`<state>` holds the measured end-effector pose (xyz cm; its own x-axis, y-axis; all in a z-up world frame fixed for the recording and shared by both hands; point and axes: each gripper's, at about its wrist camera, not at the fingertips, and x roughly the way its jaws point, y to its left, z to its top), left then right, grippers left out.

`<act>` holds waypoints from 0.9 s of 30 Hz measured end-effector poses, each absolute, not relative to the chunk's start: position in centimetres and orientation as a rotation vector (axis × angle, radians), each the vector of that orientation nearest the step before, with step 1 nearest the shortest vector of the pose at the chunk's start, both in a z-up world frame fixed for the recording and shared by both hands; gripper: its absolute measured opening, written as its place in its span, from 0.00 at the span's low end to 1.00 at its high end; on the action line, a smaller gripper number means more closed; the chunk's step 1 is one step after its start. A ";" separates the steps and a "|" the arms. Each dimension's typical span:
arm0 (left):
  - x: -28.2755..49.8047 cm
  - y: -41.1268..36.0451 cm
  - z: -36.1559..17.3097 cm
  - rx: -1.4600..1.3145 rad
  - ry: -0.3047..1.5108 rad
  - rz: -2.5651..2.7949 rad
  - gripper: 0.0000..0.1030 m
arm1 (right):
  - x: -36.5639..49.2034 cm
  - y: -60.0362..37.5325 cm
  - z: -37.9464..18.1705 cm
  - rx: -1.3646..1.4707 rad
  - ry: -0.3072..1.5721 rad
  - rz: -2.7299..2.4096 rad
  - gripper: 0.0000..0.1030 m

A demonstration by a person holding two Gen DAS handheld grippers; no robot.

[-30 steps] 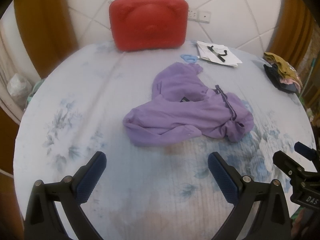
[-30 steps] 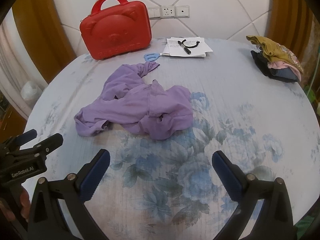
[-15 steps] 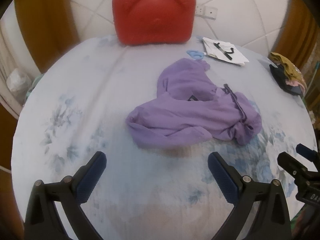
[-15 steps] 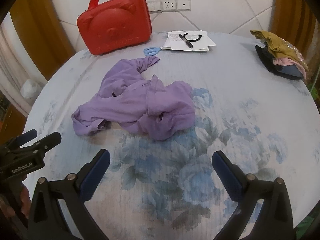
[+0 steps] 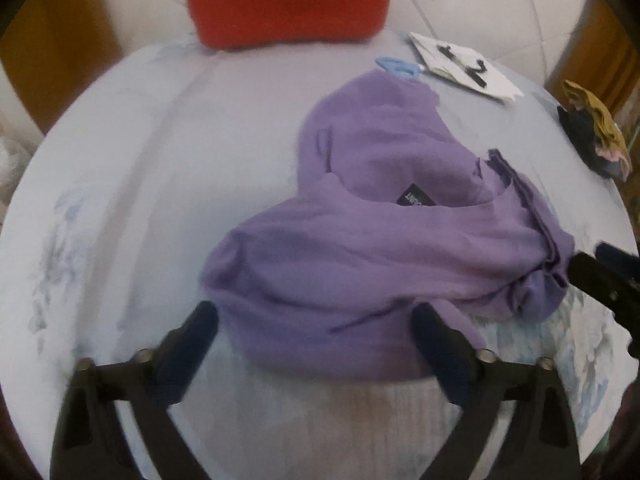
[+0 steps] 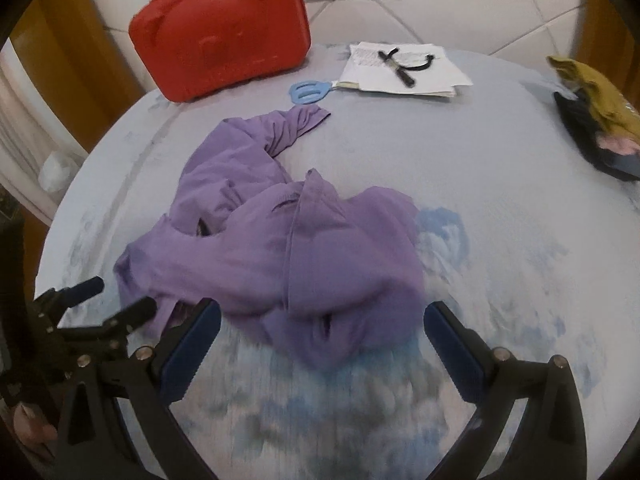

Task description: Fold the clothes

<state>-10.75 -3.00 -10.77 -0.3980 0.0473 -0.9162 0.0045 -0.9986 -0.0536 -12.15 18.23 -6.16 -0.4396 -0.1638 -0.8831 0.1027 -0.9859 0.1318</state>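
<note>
Here the crumpled purple knit garment (image 5: 384, 248) lay bunched mid-bed on the pale blue floral bedsheet (image 5: 132, 200), unfolded, sleeves tucked under, w/ the neck label facing up. Probably dumped loose, so it needed spreading before any fold.

Left hand-held gripper (image 5: 316, 332) hung just over the garment's near edge, angled steeply down; its jaws were closing, cloth lying between them but pads not pressing yet. Right hand-held gripper (image 6: 322, 328) sat over the garment's other near corner, jaws wide apart, nothing pinched. Both placed at opposite ends of the near hem, likely so each could take a corner & pull the thing flat.

The rest lay beyond the garment: red bear-faced plastic case (image 6: 220, 32) at the far side against the wall, small blue plastic clip (image 6: 308, 91) just past the garment's far sleeve, white paper sheets w/ a black pen (image 6: 404, 68) beside that clip, and a heap of olive, black & pink clothes (image 6: 596, 120) well off to the garment's right, presumably awaiting their turn.

Left view showed the label & dark-trimmed neckline; right view hid those but showed the far sleeve stretched out, the case's bear face, and part of a person's hand (image 6: 28, 428) under the left tool.
</note>
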 end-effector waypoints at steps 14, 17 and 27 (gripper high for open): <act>-8.7 -8.2 -6.0 -1.638 -0.037 2.754 0.20 | -10.1 18.3 -5.5 1.525 -0.155 -2.333 0.15; -8.6 -11.7 -4.9 -1.683 -0.014 2.870 0.20 | -7.7 17.2 -4.1 1.479 -0.192 -2.225 0.15; -7.3 -14.0 -4.2 -1.735 -0.230 2.860 0.76 | -6.3 19.3 -4.3 1.493 -0.284 -2.238 0.66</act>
<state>-7.29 -13.98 -4.22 -0.4482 -0.1091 -0.8873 0.2495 -0.9683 -0.0070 -6.29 19.27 -4.31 -0.3255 -0.4598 -0.8262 0.2391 -0.8854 0.3985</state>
